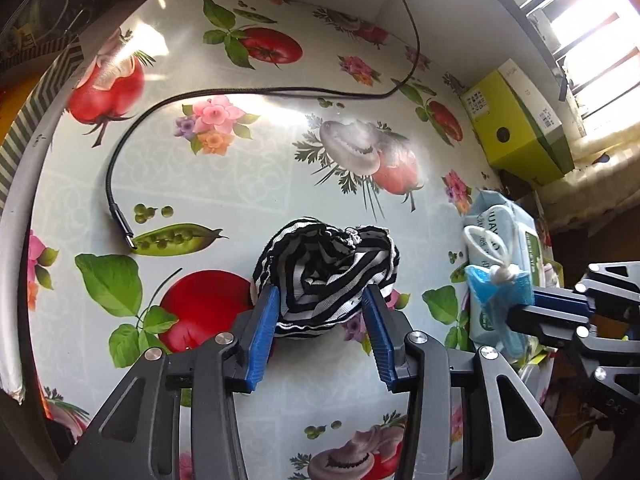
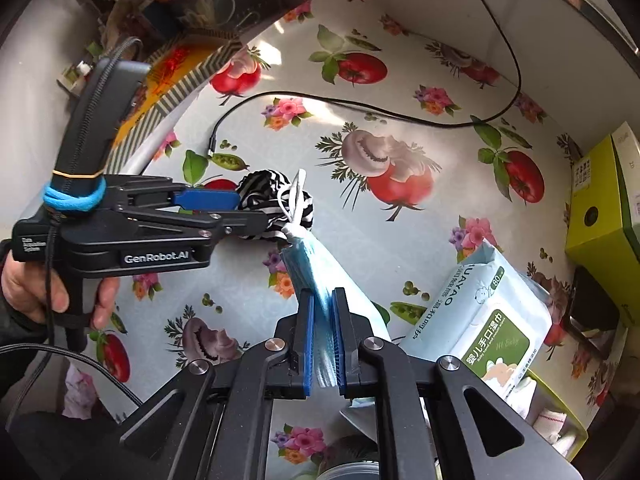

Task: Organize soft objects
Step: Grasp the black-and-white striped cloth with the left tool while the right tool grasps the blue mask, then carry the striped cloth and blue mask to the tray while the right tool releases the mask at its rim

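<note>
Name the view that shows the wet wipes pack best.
Right wrist view: the wet wipes pack lies nearly whole, its label readable. Left wrist view shows it at the edge, partly behind the face mask.

Bunched black-and-white striped cloth (image 1: 326, 276) on the tablecloth; folded blue face mask (image 2: 316, 276) with knotted white loops, lifted.

Black tongs (image 2: 321, 344) w/ ribbed blue pads (image 2: 308, 350), silver pivot screws, white "GenRobot.AI" mark, braided black cable, blue band

Bright window (image 1: 580, 32) daylight, tablecloth (image 1: 224, 160) glare, strong fisheye edge distortion.
</note>
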Motion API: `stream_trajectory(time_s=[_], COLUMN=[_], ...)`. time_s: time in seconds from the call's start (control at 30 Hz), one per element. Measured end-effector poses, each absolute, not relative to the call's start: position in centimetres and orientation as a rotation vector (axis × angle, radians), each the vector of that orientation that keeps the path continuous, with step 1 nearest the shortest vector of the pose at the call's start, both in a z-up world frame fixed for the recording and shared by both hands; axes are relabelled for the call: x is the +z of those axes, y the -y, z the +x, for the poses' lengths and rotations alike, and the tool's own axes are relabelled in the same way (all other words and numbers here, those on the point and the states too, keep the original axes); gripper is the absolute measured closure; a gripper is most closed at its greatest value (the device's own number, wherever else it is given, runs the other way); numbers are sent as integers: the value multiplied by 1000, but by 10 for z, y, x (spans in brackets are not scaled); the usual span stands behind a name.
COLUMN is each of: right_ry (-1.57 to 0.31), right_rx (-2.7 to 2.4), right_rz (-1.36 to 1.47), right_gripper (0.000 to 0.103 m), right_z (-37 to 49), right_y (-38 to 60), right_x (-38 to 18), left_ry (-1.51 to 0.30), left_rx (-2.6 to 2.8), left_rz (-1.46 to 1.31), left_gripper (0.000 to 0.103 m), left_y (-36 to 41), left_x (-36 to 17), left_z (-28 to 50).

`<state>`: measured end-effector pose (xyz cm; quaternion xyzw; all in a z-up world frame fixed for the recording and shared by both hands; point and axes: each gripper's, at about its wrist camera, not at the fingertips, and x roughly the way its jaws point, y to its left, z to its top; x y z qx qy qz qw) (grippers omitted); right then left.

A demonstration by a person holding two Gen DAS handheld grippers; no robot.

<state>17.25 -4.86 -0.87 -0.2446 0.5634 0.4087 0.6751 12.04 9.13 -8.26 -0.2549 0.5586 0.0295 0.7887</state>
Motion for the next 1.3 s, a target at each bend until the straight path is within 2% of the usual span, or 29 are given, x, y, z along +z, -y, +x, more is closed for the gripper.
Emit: stream_trajectory(time_s=[0.27,0.3,0.37,0.4,0.53,0.83,1.3], right_ry=[-1267,-1264,-1257,-1252,-1232,-1193,-1141], right_rx=[891,889,884,882,876,847,738], right_rz=[-495,-485,-467,-460,-433,-356,-243], right_gripper=[95,95,95,95,95,95,95], right_z=[171,171,169,169,167,163,148], right_y=[57,59,61,63,70,96,172], right_x=[-4,-2,3,5,16,42,74], left_ry=[-1213,-1216,-1222,-1230,-1225,-1138,-1077], left_rx=[124,143,167,162,147,116,-11], left_rz=[-399,-374,-341,-361,-399,-451,-395], left_gripper=[61,65,87,91,93,93,93], left_y=[-73,-71,-71,-73,-75,-61,-5], left_x=[-85,-85,-86,-87,-82,-31,28], left_z=[134,134,135,135,127,99,87])
